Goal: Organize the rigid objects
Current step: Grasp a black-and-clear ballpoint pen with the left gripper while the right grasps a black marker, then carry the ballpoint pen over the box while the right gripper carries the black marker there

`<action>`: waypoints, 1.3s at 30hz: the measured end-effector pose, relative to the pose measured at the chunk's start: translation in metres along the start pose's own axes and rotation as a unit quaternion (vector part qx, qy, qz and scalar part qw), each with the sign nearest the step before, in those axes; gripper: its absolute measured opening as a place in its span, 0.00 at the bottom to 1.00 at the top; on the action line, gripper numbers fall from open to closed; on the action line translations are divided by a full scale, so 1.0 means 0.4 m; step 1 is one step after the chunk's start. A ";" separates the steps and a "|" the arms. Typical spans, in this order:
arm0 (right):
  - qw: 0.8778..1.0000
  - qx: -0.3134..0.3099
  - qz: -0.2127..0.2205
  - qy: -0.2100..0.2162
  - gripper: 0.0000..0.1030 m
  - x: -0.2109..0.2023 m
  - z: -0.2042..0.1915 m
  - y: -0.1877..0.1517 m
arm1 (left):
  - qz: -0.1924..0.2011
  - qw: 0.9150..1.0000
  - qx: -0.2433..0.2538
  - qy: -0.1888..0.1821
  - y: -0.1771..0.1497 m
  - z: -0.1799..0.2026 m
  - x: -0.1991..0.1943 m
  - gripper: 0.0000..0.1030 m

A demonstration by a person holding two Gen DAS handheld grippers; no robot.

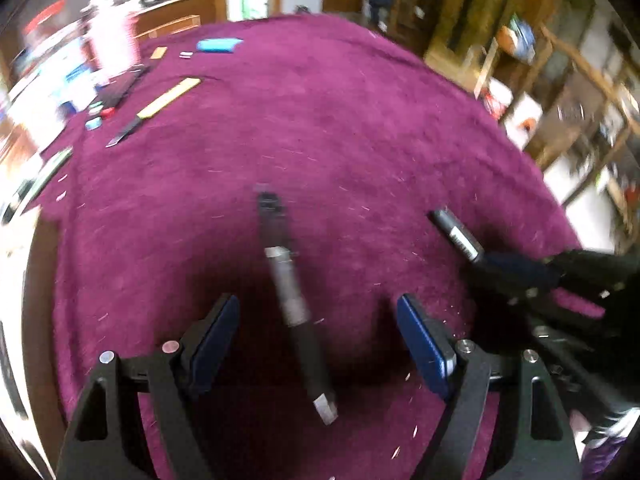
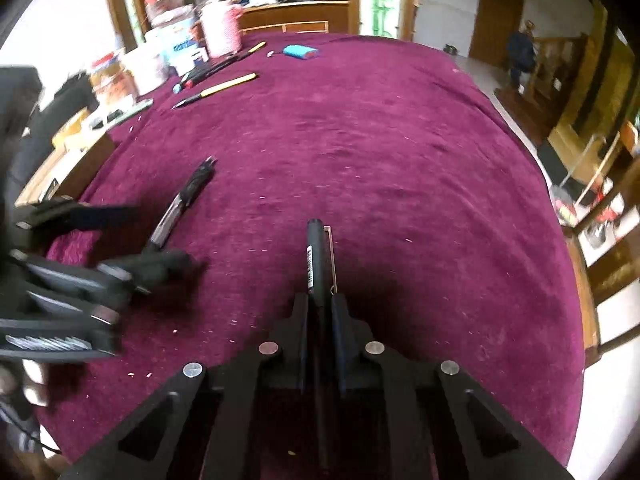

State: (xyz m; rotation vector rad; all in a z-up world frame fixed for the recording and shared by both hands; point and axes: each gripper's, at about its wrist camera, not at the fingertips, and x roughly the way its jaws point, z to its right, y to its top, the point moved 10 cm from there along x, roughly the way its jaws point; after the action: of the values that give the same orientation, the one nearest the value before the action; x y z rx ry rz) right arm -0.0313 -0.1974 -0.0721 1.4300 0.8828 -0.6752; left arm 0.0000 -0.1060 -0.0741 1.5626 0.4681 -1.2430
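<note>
Right tongs [image 2: 320, 304]: closed on a slim black pen with a white barcode label [image 2: 316, 256], which juts forward from between the pads, low over the near part of the worktop.

Left tongs [image 1: 318, 340]: open, pads wide apart, straddling a black and silver-grey pen-like tool [image 1: 290, 300] that lies loose between them. Blur prevents saying whether either pad touches it. The right view shows the same tool on the cloth toward the near-left edge.

Worktop [image 2: 380, 140]: round, covered in magenta pile cloth, with pale lint scattered over it; the middle is bare.

Far-left edge, grouped: a yellow-handled utility knife [image 2: 218, 89]; a second, smaller yellow-and-black tool [image 2: 250, 50] behind it; several dark pens and markers [image 2: 200, 74] beside a pink-and-white patterned canister [image 2: 221, 32]; a flat blue case [image 2: 301, 52] at the far edge. White tubs and cartons [image 2: 148, 64] stand along that edge.

Step in hand, as judged: gathering stray pens, one held at right, one about to be taken at left.

Next move calls for: closing the left tongs squarely on the tool's barrel, lifting it clear of the pile, then carrying both items toward the far-left group.
</note>
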 end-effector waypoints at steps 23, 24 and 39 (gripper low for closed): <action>0.996 0.048 0.035 0.066 0.11 -0.053 -0.030 0.049 | 0.082 0.987 -0.091 -0.101 -0.030 -0.124 -0.151 0.10; 0.996 0.049 0.036 0.069 0.11 -0.057 -0.033 0.051 | 0.087 0.986 -0.097 -0.107 -0.035 -0.129 -0.168 0.10; 0.992 0.002 0.044 0.120 0.11 -0.105 -0.235 0.084 | 0.143 0.976 -0.148 -0.076 -0.135 -0.267 -0.346 0.10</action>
State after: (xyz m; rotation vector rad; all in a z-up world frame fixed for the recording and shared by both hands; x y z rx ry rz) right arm -0.0359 -0.1069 -0.0127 1.5661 0.9982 -0.4436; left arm -0.0459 0.0480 0.0135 1.2230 0.3011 -1.0110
